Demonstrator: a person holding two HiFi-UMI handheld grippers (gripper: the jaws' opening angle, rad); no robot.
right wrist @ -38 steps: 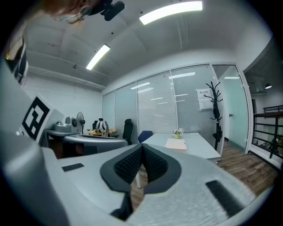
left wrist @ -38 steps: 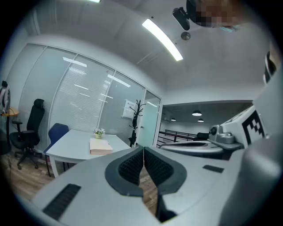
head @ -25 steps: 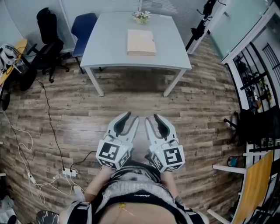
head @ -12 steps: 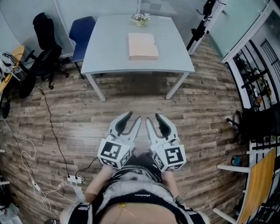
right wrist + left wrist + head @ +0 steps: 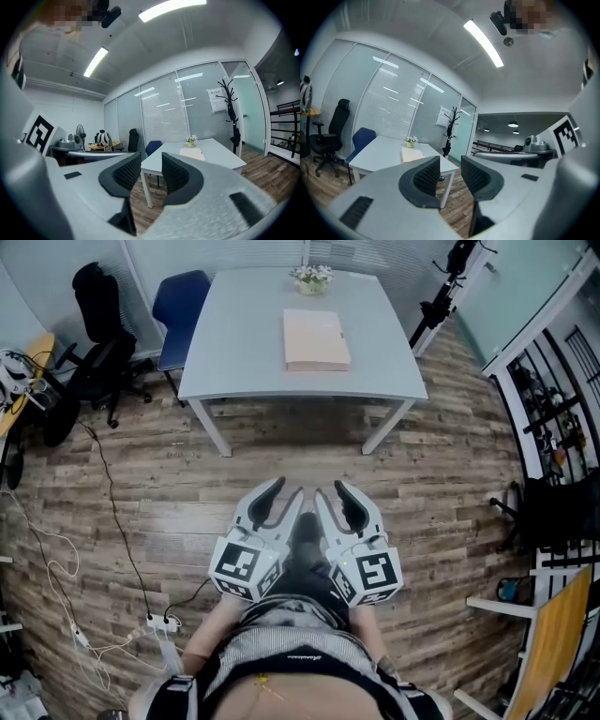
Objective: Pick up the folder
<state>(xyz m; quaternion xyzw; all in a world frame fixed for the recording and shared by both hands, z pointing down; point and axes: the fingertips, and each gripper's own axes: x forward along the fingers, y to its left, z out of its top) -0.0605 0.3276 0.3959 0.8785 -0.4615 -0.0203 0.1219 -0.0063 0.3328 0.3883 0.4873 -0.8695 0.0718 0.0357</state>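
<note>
Closer now to table (image 5: 234, 352): approach step in hand. Left gripper (image 5: 284, 493) and right gripper (image 5: 330, 491) carried well short of table, jaws parted, nothing held. Next: table to be reached, folder (image 5: 317, 339) on table to be grasped.

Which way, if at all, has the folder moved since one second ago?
No. The folder lies on the same spot of the table, just in front of the flower pot; only the camera's view has shifted.

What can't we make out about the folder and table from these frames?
- Folder: spine side, thickness, label; too small in the head view, smaller still in both gripper views.
- Table far legs: head view, hidden under the tabletop.
- Blue chair: head view, partly behind the table.
</note>
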